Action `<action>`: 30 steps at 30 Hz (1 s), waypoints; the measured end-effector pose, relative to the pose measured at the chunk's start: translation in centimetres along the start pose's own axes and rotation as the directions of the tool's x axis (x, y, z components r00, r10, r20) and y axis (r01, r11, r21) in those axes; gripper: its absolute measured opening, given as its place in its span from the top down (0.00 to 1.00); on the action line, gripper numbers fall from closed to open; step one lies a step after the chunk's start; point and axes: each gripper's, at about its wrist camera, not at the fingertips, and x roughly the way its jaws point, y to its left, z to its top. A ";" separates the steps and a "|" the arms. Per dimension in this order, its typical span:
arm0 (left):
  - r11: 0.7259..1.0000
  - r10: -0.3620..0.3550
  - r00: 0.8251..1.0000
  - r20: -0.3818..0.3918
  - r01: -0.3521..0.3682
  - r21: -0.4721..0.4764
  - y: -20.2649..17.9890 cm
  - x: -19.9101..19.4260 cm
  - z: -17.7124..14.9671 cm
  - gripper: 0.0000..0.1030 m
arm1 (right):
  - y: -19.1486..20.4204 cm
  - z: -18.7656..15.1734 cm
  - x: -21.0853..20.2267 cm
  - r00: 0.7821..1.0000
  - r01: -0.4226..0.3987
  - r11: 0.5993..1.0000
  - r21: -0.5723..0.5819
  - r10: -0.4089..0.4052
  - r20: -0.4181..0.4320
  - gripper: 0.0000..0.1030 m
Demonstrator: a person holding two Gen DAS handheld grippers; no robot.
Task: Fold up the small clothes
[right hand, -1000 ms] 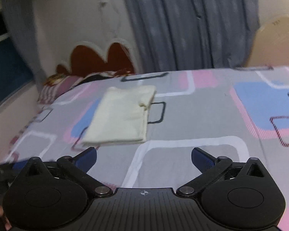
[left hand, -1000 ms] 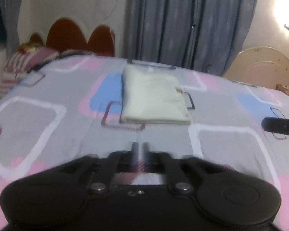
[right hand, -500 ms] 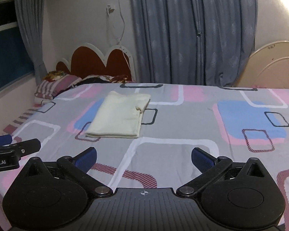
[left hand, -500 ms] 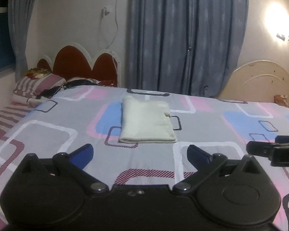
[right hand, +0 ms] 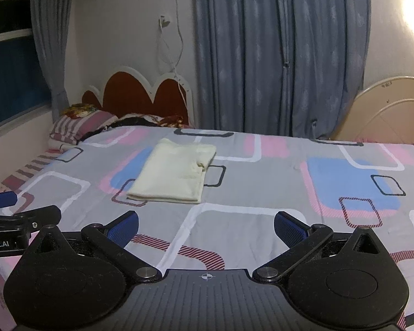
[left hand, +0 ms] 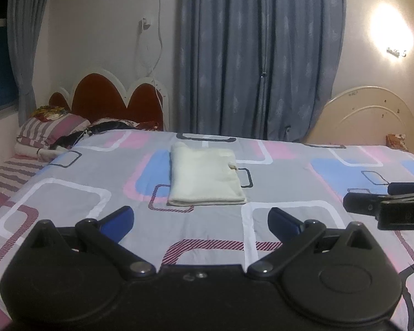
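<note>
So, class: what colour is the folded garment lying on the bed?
The folded garment is pale cream, plain with no pattern. It shows best in the left wrist view.

Bedroom at night: a bed under a grey sheet printed with pink, blue and white rounded rectangles, backed by a red scalloped headboard with white trim. A striped pillow sits at the far left. Blue-grey curtains hang behind, a dark window sits left, and a wall lamp glows on the right above a cream curved bed frame.
</note>
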 end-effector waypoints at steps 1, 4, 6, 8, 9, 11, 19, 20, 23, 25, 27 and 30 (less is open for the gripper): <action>1.000 -0.002 1.000 0.002 0.002 0.001 0.0 -0.2 -0.1 0.00 | 0.0 0.0 -0.1 1.000 -0.001 1.000 -0.001 0.001 0.002 0.00; 1.000 -0.004 1.000 0.006 0.004 0.003 -0.1 -0.4 -0.1 0.00 | 0.0 0.0 -0.5 1.000 -0.002 1.000 -0.007 0.002 0.010 0.00; 1.000 -0.004 1.000 0.006 0.004 0.002 -0.3 -0.5 -0.2 0.00 | -0.1 0.1 -0.7 1.000 0.001 1.000 -0.008 -0.001 0.016 0.00; 1.000 -0.005 1.000 0.008 0.005 0.003 -0.2 -0.5 -0.1 0.00 | -0.2 0.1 -0.8 1.000 0.000 1.000 -0.006 0.000 0.018 0.00; 1.000 -0.005 1.000 0.008 0.005 0.004 -0.1 -0.5 -0.1 0.00 | -0.4 0.1 -0.8 1.000 -0.001 1.000 -0.006 0.001 0.019 0.00; 1.000 -0.004 1.000 0.010 0.004 0.005 -0.2 -0.5 -0.2 0.00 | -0.5 0.1 -0.9 1.000 -0.001 1.000 -0.006 0.001 0.019 0.00; 1.000 0.006 1.000 0.012 -0.006 -0.017 -0.5 -0.9 -0.3 0.00 | -0.6 0.0 -1.0 1.000 -0.011 1.000 -0.021 0.012 0.021 0.00; 1.000 0.007 1.000 0.012 -0.007 -0.017 -0.4 -0.9 -0.3 0.00 | -0.6 0.0 -1.0 1.000 -0.011 1.000 -0.021 0.012 0.022 0.00; 1.000 0.011 1.000 0.014 -0.011 -0.018 -0.5 -1.0 -0.3 0.00 | -0.6 -0.1 -1.0 1.000 -0.011 1.000 -0.019 0.012 0.020 0.00; 1.000 0.014 1.000 0.014 -0.014 -0.019 -0.7 -1.0 -0.3 0.00 | -0.6 -0.1 -1.0 1.000 -0.013 1.000 -0.023 0.013 0.019 0.00; 1.000 0.015 1.000 0.014 -0.015 -0.019 -0.7 -1.1 -0.3 0.00 | -0.6 -0.1 -1.1 1.000 -0.015 0.999 -0.028 0.015 0.019 0.00; 1.000 0.016 1.000 0.015 -0.016 -0.018 -0.7 -1.0 -0.3 0.00 | -0.9 -0.1 -1.2 1.000 -0.020 0.999 -0.033 0.021 0.022 0.00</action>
